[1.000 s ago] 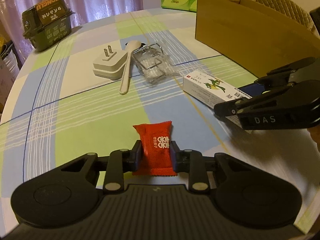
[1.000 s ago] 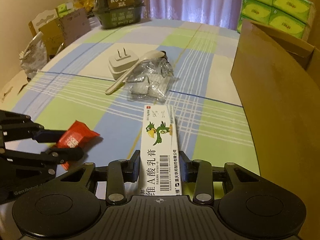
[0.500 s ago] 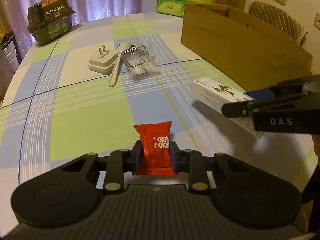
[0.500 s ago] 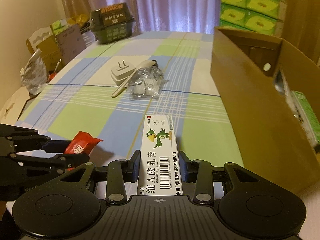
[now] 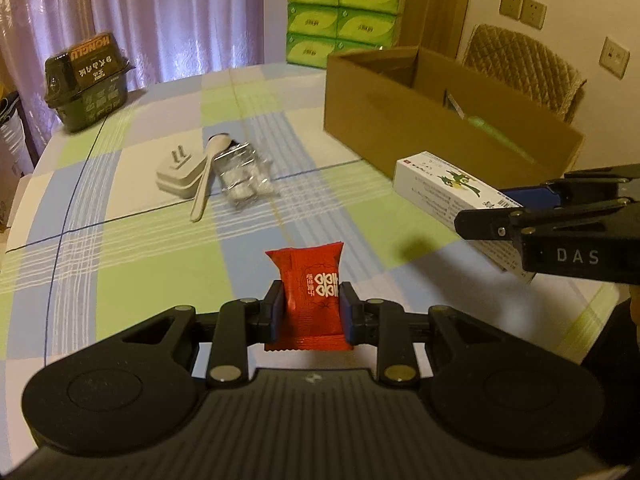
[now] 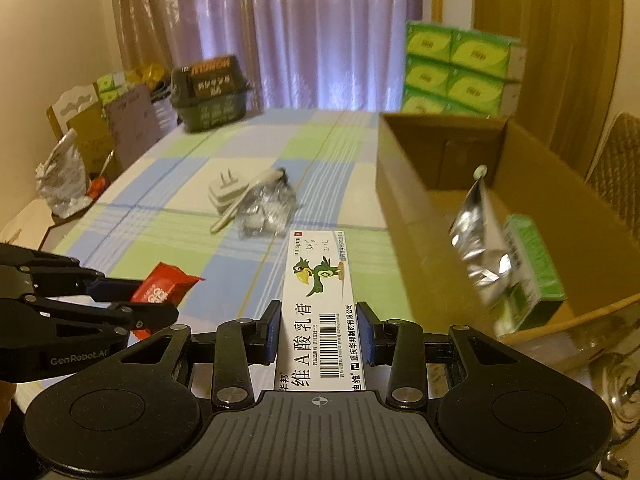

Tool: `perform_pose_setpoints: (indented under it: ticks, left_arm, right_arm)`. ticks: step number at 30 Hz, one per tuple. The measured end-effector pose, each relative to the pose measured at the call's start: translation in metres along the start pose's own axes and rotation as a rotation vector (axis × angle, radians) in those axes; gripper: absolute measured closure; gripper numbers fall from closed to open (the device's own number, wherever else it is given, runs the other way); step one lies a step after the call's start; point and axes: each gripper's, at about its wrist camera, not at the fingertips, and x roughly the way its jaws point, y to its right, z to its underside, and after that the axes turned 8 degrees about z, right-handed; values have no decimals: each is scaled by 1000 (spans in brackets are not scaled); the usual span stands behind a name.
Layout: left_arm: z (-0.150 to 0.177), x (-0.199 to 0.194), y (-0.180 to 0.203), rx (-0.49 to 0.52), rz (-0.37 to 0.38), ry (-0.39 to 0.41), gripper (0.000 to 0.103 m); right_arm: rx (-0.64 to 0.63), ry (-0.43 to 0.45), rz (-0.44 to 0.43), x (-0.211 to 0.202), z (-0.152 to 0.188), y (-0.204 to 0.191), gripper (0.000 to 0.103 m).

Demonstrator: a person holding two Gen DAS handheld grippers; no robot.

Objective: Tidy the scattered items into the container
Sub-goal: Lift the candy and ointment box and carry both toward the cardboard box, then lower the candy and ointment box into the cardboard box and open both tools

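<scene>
Holding, left: the left gripper (image 5: pixel 311 312) is clenched on a red snack packet (image 5: pixel 310 296), pads pressing both its sides, lifted above the checked tablecloth (image 5: pixel 120 264).
Holding, right: the right gripper (image 6: pixel 318 332) grips a white ointment box (image 6: pixel 320 312) with a green bird printed on it, the box lying lengthwise between the fingers and raised off the table.
Container: an open cardboard box (image 6: pixel 420 216) stands on the right part of the table, just beside the ointment box; inside lie a silver foil pouch (image 6: pixel 480 240) and a green packet (image 6: pixel 532 264).
On the table: a white plug adapter (image 5: pixel 180 174), a white spoon (image 5: pixel 206 180) leaning against it, and a crumpled clear plastic pack (image 5: pixel 242 176) touching the spoon, all well apart from both grippers.
Far edge: a dark green carton (image 5: pixel 88 80) sits near the curtain.
Background: stacked green tissue packs (image 5: pixel 344 20) stand behind the cardboard box.
</scene>
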Motion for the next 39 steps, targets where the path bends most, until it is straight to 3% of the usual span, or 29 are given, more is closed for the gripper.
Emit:
perform_pose_setpoints:
  ticks: [19, 29, 39]
  left_arm:
    - [-83, 10, 99, -25, 183, 76, 80]
    - [-120, 38, 139, -71, 227, 87, 80]
    - [-134, 74, 159, -95, 236, 61, 80]
  right_arm:
    - [19, 127, 123, -46, -35, 96, 63]
    - [22, 127, 183, -37, -45, 160, 63]
    - [34, 111, 178, -19, -48, 192, 63]
